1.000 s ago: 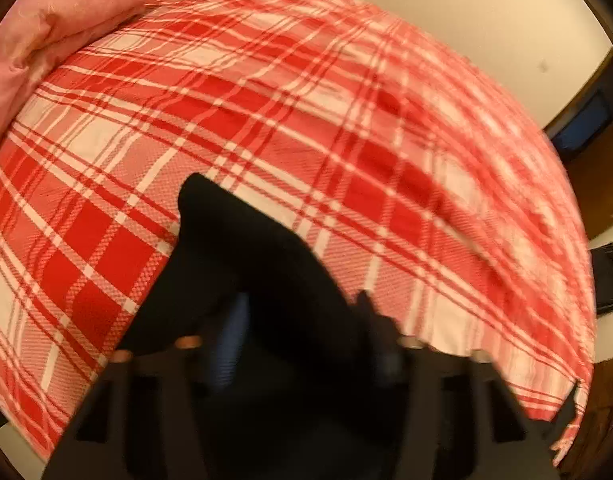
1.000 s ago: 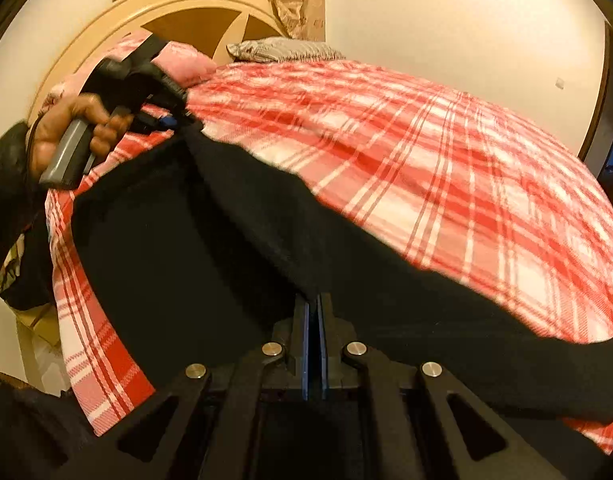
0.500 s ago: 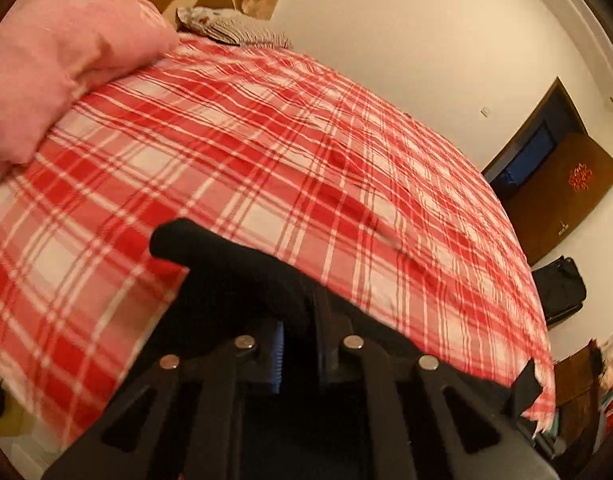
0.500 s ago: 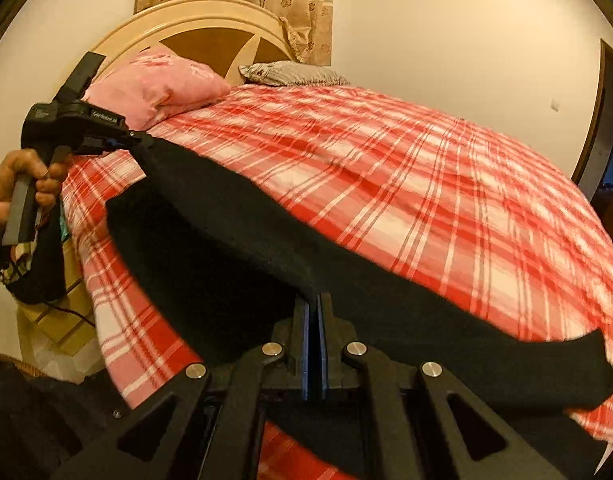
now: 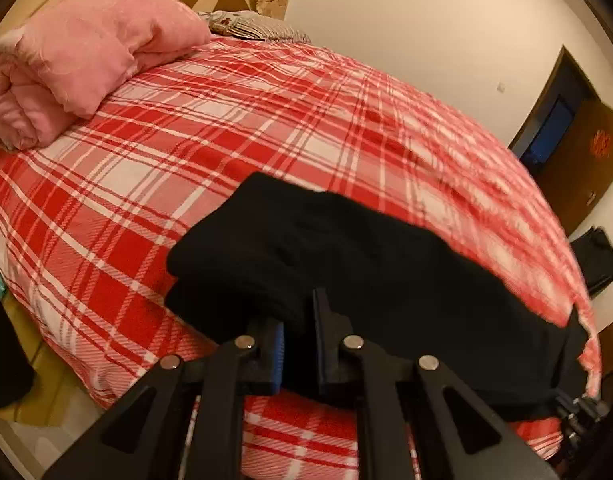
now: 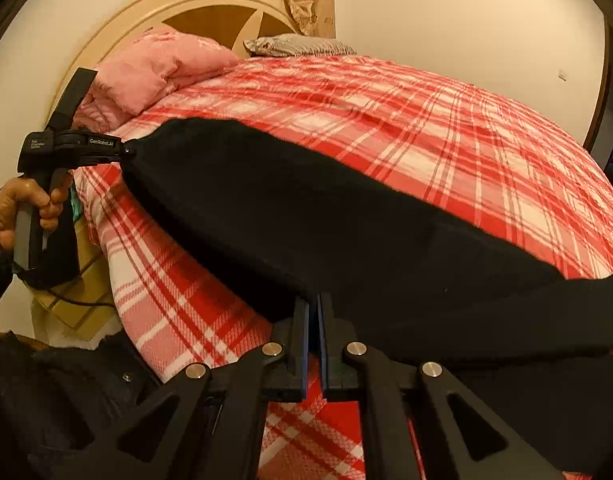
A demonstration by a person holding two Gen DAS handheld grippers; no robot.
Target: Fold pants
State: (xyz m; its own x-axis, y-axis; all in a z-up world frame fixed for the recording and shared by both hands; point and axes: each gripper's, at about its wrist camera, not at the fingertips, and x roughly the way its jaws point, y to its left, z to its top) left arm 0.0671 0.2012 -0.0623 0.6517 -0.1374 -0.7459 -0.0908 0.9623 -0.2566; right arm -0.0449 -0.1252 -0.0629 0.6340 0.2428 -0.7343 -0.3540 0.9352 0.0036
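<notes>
The black pants lie stretched along the near edge of the bed on the red plaid blanket. My left gripper is shut on one end of the pants; it also shows in the right wrist view, pinching the far left end. My right gripper is shut on the pants' near edge. A pant leg trails off to the right.
A pink pillow and a grey patterned pillow lie at the headboard. A dark door and a black bag stand right of the bed. Dark clothing sits at lower left.
Both grippers have carried the pants down and spread them along the bed's near edge. The left end went from raised near the pillow to low and taut.
</notes>
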